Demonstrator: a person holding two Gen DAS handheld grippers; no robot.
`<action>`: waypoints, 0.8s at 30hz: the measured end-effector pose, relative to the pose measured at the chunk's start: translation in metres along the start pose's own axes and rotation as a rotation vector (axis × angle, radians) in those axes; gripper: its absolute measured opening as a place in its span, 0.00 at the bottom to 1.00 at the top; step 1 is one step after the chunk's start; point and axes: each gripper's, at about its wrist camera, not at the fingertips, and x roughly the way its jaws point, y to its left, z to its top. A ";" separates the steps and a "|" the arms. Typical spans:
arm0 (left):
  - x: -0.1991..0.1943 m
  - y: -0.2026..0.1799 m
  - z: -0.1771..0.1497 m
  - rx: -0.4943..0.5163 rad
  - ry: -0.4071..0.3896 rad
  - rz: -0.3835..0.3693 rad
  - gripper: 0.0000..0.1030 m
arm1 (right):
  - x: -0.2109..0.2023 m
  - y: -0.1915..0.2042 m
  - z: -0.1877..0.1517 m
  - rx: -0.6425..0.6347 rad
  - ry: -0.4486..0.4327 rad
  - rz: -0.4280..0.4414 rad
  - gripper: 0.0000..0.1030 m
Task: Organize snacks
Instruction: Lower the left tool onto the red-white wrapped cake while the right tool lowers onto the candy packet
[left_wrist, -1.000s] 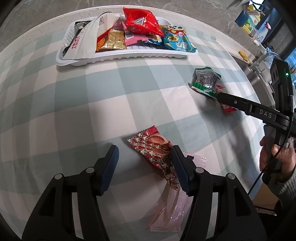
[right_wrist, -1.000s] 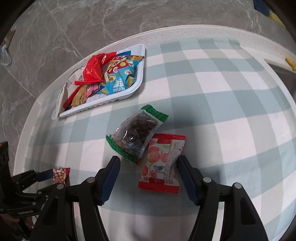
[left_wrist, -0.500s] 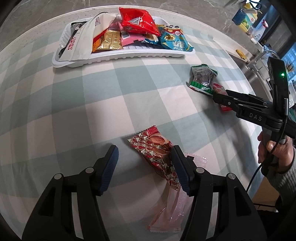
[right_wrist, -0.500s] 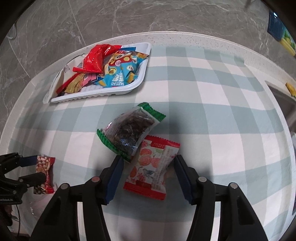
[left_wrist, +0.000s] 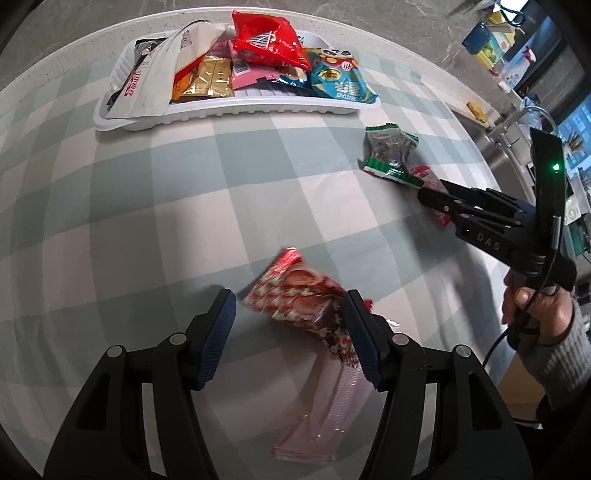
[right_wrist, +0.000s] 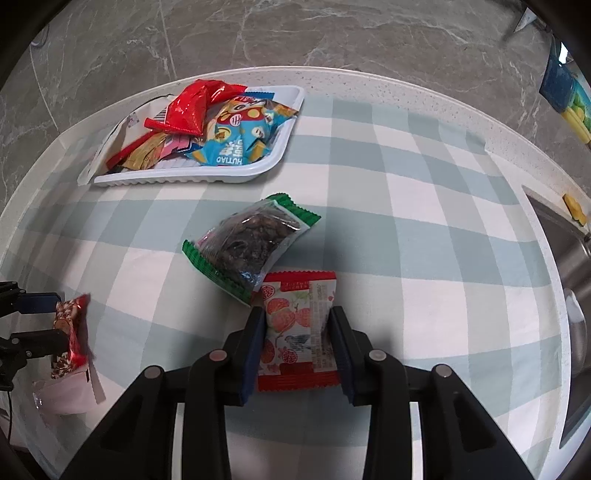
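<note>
The red-and-white fruit packet (right_wrist: 299, 325) lies flat on the checked tabletop (right_wrist: 406, 229), low in the centre of the right wrist view. The right hand-held gripper (right_wrist: 297, 347) straddles it, and its jaws are closing with the packet between them; both blue pads (right_wrist: 255, 350) lie against the packet's long edges. Its top left corner is tucked under a green-edged packet (right_wrist: 251, 243) of dark pieces, which lies tilted just above it, mid-frame.

In the left wrist view, a red patterned packet (left_wrist: 303, 302) lies between the fingers of the left hand-held gripper (left_wrist: 290, 336). Those jaws stand about half open. The right pad (left_wrist: 360, 339) is against the packet's lower end, though I cannot tell whether it presses; the left pad (left_wrist: 218, 332) is clear of it. The packet looks blurred. Its lower end overlaps a pale pink clear wrapper (left_wrist: 325, 406) that runs down toward the bottom of the frame.

The white tray (left_wrist: 221, 110) sits at the top of that view, well apart from both loose groups. It holds a red bag (left_wrist: 269, 44), a blue bag (left_wrist: 340, 81), a gold packet (left_wrist: 210, 77), a pink packet (left_wrist: 251, 74) and a white pouch (left_wrist: 155, 85), piled and overlapping.

At the right edge a person's hand (left_wrist: 535, 310), in a grey sleeve (left_wrist: 561, 369), grips the right tool's handle. A sink (right_wrist: 569, 251) shows at the right edge of the right wrist view.
</note>
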 end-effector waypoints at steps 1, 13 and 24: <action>0.000 -0.001 0.000 -0.003 0.002 -0.001 0.56 | 0.000 0.000 0.000 0.003 -0.002 0.001 0.37; -0.003 0.002 -0.002 -0.080 0.047 -0.022 0.56 | 0.000 -0.001 -0.001 0.006 -0.009 0.003 0.38; 0.001 0.003 -0.004 -0.147 0.082 -0.054 0.56 | 0.000 0.004 -0.002 0.002 -0.016 0.006 0.46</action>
